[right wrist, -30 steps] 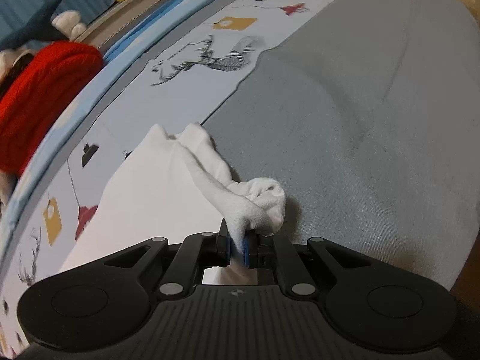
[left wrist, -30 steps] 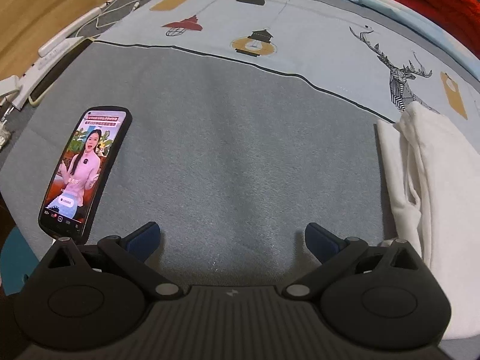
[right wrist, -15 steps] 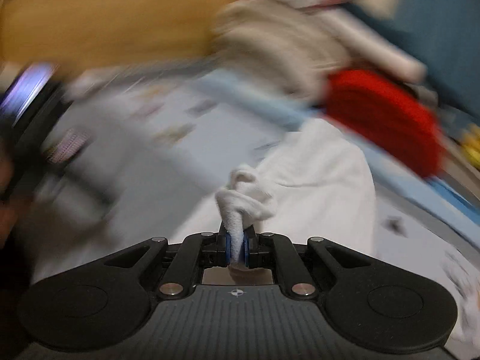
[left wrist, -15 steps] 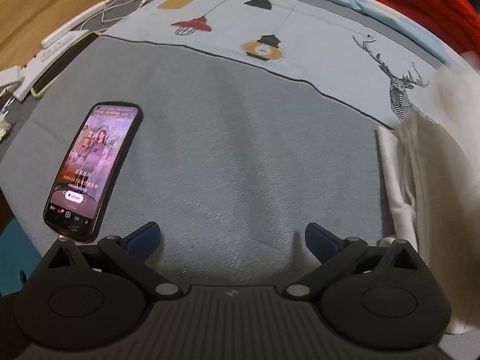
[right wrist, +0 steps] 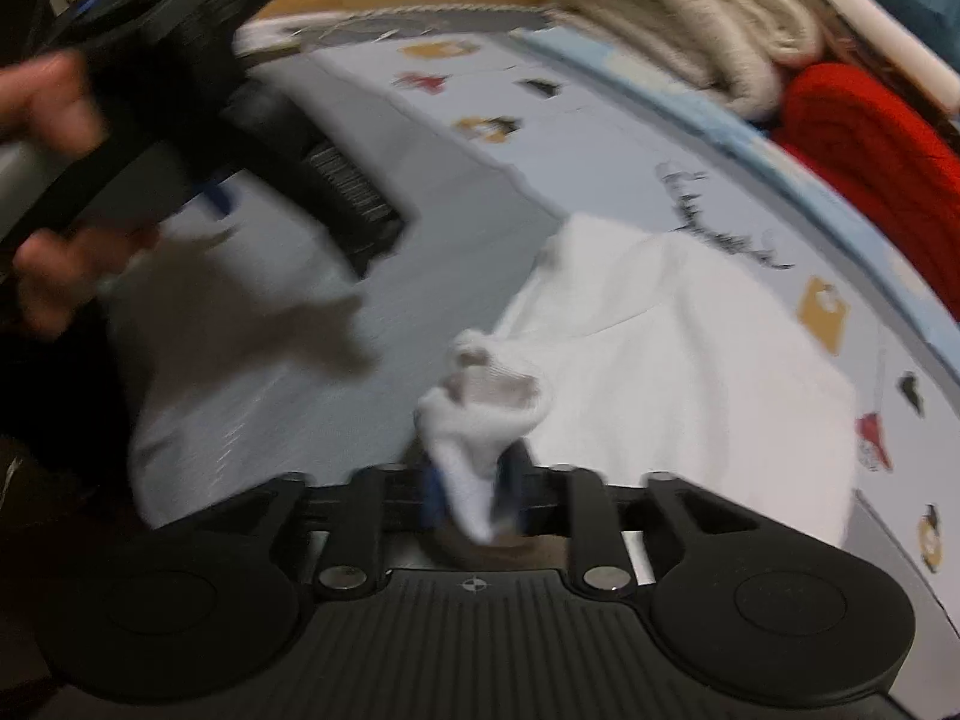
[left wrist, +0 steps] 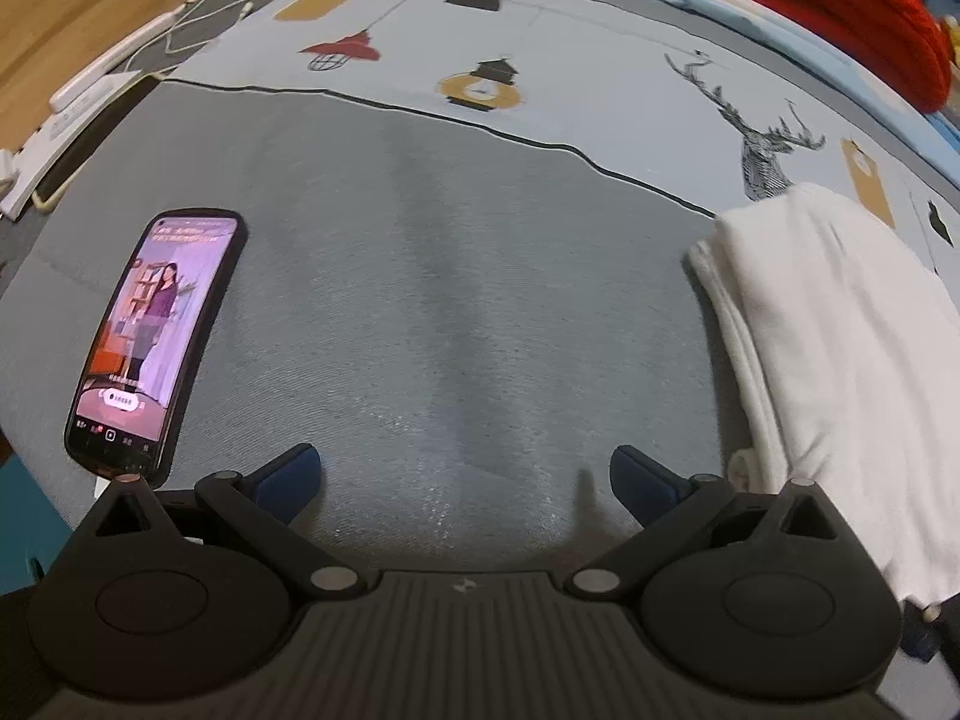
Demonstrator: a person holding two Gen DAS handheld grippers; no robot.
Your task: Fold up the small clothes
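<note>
A white garment (left wrist: 840, 360) lies folded on the grey bedspread (left wrist: 450, 300), right of my left gripper (left wrist: 465, 468). That gripper stands wide open over bare grey fabric with nothing between its fingers. In the blurred right wrist view my right gripper (right wrist: 469, 486) hovers at the near edge of the white garment (right wrist: 660, 372). Its jaws are opening, and the bunched white cuff (right wrist: 480, 420) still hangs loosely between them. The left gripper (right wrist: 180, 120), held by a hand (right wrist: 42, 102), shows at upper left there.
A phone (left wrist: 150, 336) with a lit screen lies on the grey bedspread at the left. A power strip and white cable (left wrist: 102, 78) sit at the far left edge. A red knit (right wrist: 870, 138) and beige blankets (right wrist: 678, 12) are piled along the back.
My right gripper swung across and rolled, carrying the white cuff over onto the garment, and its jaws have parted. The left gripper barely moved.
</note>
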